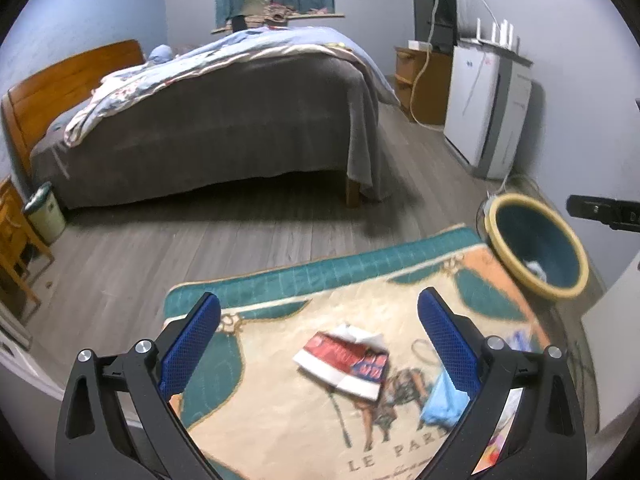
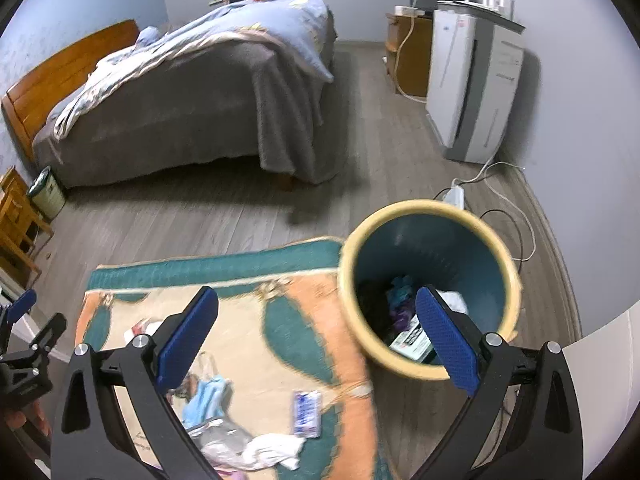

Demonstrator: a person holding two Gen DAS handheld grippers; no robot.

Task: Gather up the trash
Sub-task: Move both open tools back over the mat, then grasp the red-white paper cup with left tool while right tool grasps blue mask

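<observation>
A teal trash bin with a yellow rim stands at the rug's right edge, with several pieces of trash inside; it also shows in the left wrist view. My left gripper is open and empty above a red and white wrapper on the rug; a blue face mask lies to its right. My right gripper is open and empty, its right finger over the bin's mouth. Below it lie the blue mask, a small blue-white packet, a clear plastic wrapper and a white tissue.
A patterned rug covers the wooden floor. A bed with a grey cover stands behind. A white air purifier, a power strip and cables are at the right wall. A small bin and wooden furniture stand left.
</observation>
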